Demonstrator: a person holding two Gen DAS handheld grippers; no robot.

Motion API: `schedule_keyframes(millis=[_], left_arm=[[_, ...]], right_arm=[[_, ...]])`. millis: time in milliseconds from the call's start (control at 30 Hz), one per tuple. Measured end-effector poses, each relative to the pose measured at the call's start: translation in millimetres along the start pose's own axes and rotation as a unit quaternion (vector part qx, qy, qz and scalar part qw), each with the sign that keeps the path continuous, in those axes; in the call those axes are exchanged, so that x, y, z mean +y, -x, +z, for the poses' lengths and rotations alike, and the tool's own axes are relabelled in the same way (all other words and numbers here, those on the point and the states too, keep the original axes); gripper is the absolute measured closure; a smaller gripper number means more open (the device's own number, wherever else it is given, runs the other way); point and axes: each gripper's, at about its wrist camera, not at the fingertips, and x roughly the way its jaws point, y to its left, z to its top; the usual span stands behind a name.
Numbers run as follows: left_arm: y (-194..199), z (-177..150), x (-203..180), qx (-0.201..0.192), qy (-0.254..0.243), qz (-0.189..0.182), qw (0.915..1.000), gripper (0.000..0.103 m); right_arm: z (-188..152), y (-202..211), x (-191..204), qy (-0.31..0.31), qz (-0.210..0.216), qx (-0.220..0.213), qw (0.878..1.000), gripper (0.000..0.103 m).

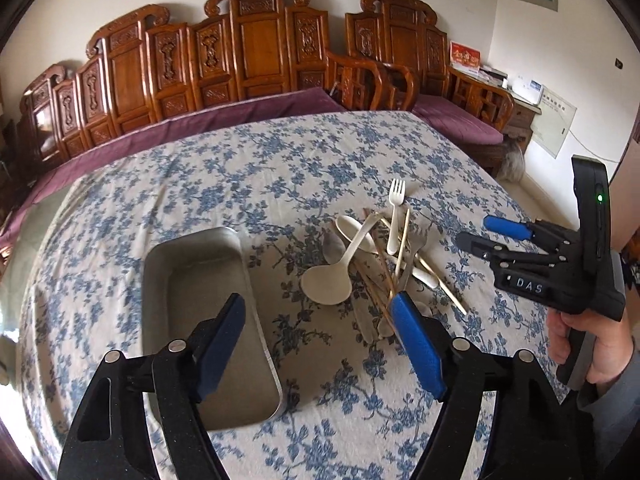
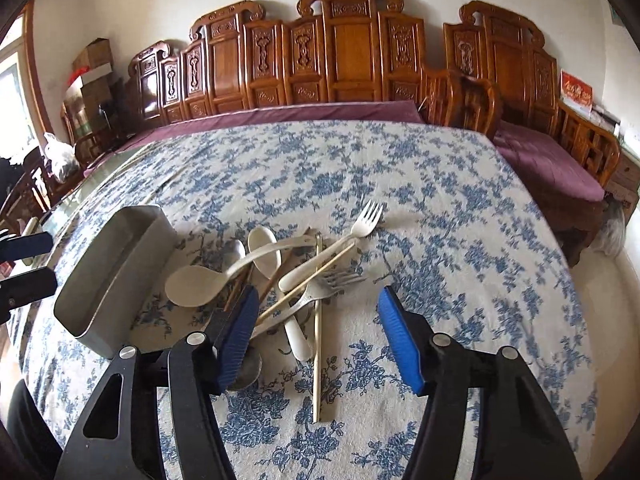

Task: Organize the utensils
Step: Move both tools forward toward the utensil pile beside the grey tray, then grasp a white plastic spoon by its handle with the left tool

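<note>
Your left gripper (image 1: pixel 320 340) and right gripper (image 2: pixel 318 336) both had their fingers spread apart, pinching nothing. Just past them lay the pile of utensils (image 2: pixel 296 276) on the flowered tablecloth (image 2: pixel 440 208), right beside the metal tin (image 1: pixel 208 320). The white spoons and forks looked light and slippery, so a grab at a thin handle seemed best. The chopsticks (image 2: pixel 317 344) looked stiff and could roll.

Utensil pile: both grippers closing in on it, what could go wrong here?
1. The utensil pile is interlocked; lifting a chopstick may drag the metal fork along.
2. Left gripper and right gripper approach the same heap and could collide.
3. The metal tray, still empty, sits close; a swing might knock it.
</note>
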Motion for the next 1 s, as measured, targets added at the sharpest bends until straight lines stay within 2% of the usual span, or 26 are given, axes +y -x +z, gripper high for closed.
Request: schedule_keyframes(millis=[233, 367, 433, 567, 733, 1000], left_arm=[[-61.5, 17.8, -12.0, 0.033, -0.014, -0.023, 0.9991, 0.055], [-93.3, 25.7, -22.9, 0.048, -0.035, -0.026, 0.9979, 0.062], [-109.4, 28.7, -26.9, 0.061, -0.039, -0.028, 0.9970, 0.071], [-133.2, 33.9, -35.5, 0.074, -0.056, -0.032, 0.9951, 0.075], [-159.8, 33.1, -36.5, 0.101, -0.062, -0.027, 0.9926, 0.087], [-170.8, 38.4, -38.0, 0.099, -0.074, -0.014, 0.9923, 0.087]], right_arm=[[-11.5, -25.5, -10.8, -0.012, 0.025, 0.028, 0.999, 0.044], [-13.3, -32.2, -16.2, -0.019, 0.034, 0.036, 0.999, 0.045], [-11.9, -33.5, -17.4, -0.019, 0.034, 0.036, 0.999, 0.045], [-9.0, -35.5, -18.7, -0.019, 0.034, 0.038, 0.999, 0.045], [-3.9, -36.2, -20.1, -0.022, 0.034, 0.035, 0.999, 0.045], [-0.8, -33.8, -20.7, -0.025, 0.038, 0.030, 0.999, 0.045]])
